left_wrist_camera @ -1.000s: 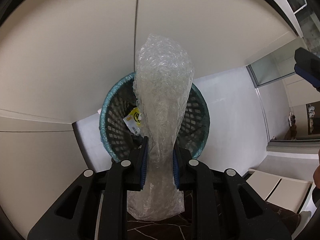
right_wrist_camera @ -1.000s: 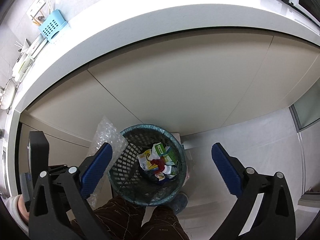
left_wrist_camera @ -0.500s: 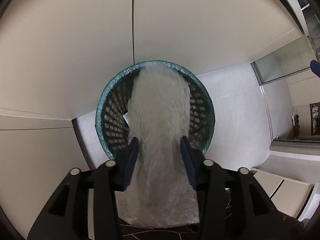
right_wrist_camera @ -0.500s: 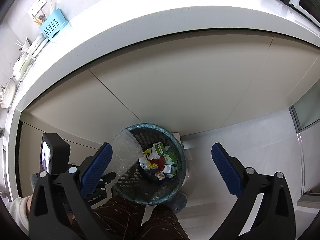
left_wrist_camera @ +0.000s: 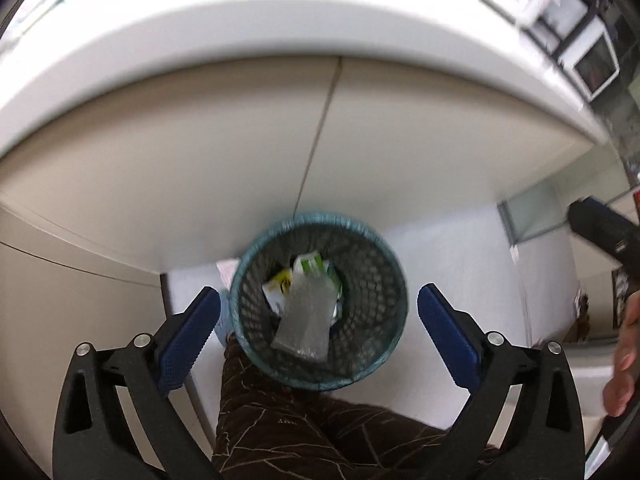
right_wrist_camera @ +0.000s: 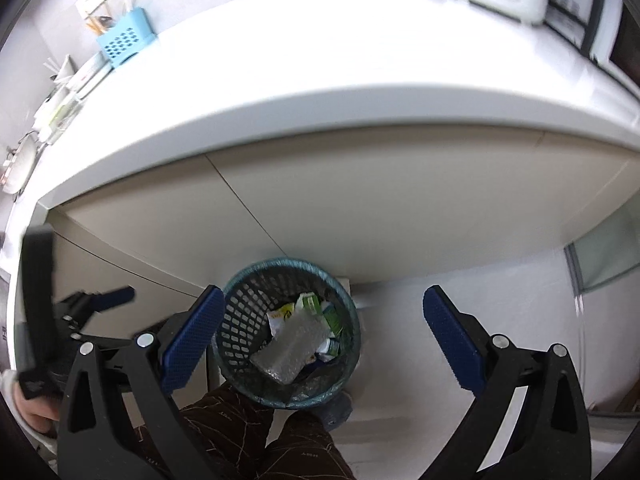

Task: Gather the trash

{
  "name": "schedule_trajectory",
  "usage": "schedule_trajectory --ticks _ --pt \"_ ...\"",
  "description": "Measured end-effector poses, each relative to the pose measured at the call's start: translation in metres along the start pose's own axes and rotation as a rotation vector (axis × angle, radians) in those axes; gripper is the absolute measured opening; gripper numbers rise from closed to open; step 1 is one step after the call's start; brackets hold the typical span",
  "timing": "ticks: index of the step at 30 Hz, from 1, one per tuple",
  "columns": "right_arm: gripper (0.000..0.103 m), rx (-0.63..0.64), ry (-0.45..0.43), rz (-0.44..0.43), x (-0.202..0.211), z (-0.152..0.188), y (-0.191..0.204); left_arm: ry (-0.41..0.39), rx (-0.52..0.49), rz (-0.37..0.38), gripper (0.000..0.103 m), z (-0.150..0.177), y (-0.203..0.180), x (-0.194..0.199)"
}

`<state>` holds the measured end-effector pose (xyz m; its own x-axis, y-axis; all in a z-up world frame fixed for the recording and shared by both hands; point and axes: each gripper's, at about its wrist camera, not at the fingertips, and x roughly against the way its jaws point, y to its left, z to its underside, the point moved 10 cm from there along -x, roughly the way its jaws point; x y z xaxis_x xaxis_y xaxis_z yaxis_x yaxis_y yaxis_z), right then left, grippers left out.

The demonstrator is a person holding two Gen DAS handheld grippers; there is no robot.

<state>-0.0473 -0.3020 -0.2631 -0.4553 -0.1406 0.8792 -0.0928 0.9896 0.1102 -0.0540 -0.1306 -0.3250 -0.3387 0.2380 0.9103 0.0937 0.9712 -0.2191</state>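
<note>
The left gripper [left_wrist_camera: 319, 334] is hanging above the waste basket [left_wrist_camera: 394, 280] with its blue pads [left_wrist_camera: 188, 338] spread wide and nothing between them, the basket's mouth sitting in the gap between the two fingers. The bubble wrap [left_wrist_camera: 306, 322] is lying inside the basket, slanting against the near wall on top of green and yellow cartons [left_wrist_camera: 314, 266]. The right gripper [right_wrist_camera: 324, 338] is likewise gaping open and carrying nothing, looking down from slightly farther off; from it the waste basket [right_wrist_camera: 240, 312] is sitting just beyond its left finger, nearer that pad than the right one, with the bubble wrap [right_wrist_camera: 290, 346] resting on the cartons [right_wrist_camera: 310, 304]. Ahead of both sets of tongs a beige cabinet front [right_wrist_camera: 360, 200] is rising to a white countertop [right_wrist_camera: 320, 80], where a light blue holder [right_wrist_camera: 126, 42] is standing far to the left. Below the tongs the person's dark patterned trousers [left_wrist_camera: 304, 420] are touching the basket's near rim.
</note>
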Motion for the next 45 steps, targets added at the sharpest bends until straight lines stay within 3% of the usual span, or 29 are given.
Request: schedule_trajectory --ticks 4,10,18,26,45 --pt "0.095 0.027 -0.033 0.001 0.031 -0.019 0.015 -0.082 0.028 -0.002 0.097 -0.024 0.002 0.055" --pt "0.095 0.030 -0.069 -0.020 0.072 -0.043 0.032 -0.159 0.042 -0.077 0.097 -0.046 0.008 0.126" --pt "0.095 0.036 -0.077 0.016 0.113 -0.049 0.038 -0.160 0.085 -0.106 0.097 -0.044 0.019 0.180" --pt "0.095 0.059 -0.057 0.048 0.128 -0.037 0.040 -0.175 0.096 -0.121 0.097 -0.030 0.025 0.199" --pt "0.095 0.063 -0.056 0.070 0.128 -0.033 0.041 -0.165 0.081 -0.133 0.097 -0.029 0.020 0.192"
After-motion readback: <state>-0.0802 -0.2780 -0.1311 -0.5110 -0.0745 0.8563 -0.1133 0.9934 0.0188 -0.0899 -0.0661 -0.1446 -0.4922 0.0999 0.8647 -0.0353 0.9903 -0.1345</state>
